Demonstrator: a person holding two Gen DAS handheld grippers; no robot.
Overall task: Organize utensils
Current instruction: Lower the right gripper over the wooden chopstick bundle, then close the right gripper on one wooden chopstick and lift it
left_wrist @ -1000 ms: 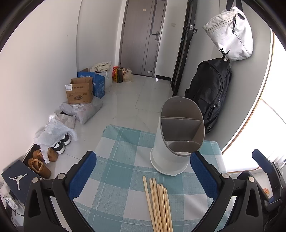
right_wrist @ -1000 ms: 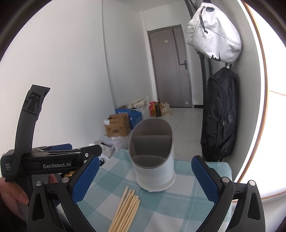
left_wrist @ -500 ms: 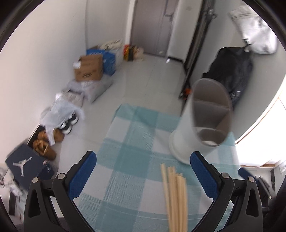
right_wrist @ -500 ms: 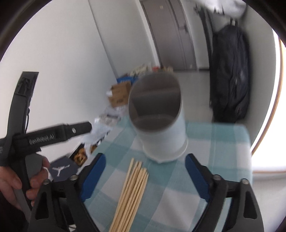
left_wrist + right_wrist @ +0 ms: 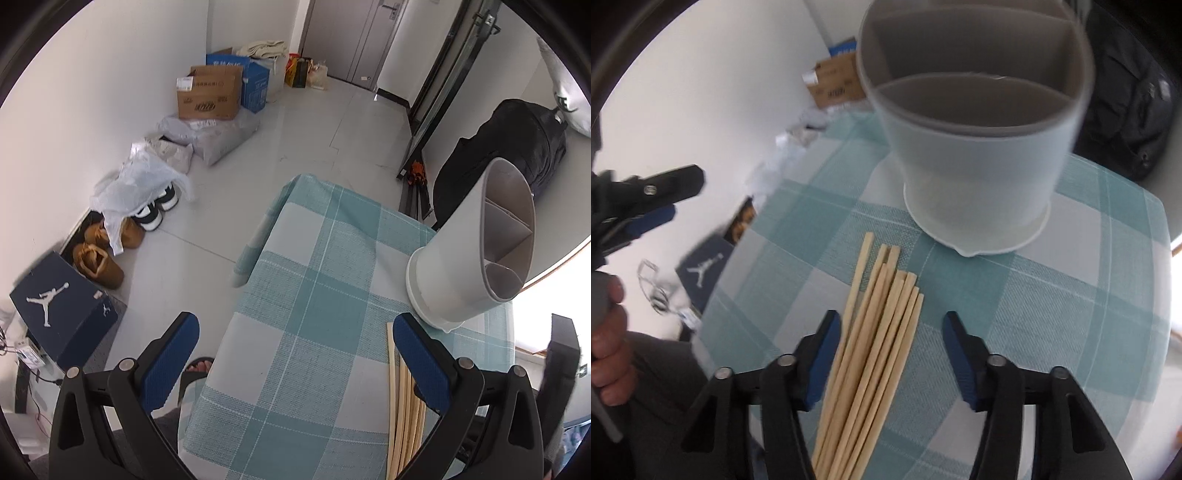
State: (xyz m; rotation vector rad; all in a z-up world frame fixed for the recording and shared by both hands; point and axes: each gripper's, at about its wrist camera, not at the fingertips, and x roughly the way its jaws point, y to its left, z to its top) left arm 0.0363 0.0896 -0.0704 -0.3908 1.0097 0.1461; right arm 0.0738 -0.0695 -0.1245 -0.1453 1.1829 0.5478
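I am holding the right gripper (image 5: 890, 339) tilted down over the bundle of wooden chopsticks (image 5: 875, 343). Its blue-padded fingers (image 5: 822, 358) have just been closing and are straddling the bundle; the left pad is standing just beside the outermost stick, the right pad is well clear, so nothing is clamped. The chopsticks are lying flat on the tabletop (image 5: 1052, 314), which is wearing a teal-and-white checked cloth, with their tips pointing toward the holder.

I am keeping the left gripper (image 5: 295, 354) released, its fingers (image 5: 170, 354) spread wide over bare cloth, with the chopsticks (image 5: 400, 402) partly hidden behind its right finger.

Just beyond the stick tips, the white utensil holder (image 5: 975, 155) is standing upright on the tabletop, its grey interior divided into compartments. Farther off, cardboard boxes (image 5: 208, 92) are sitting on the floor against the wall.
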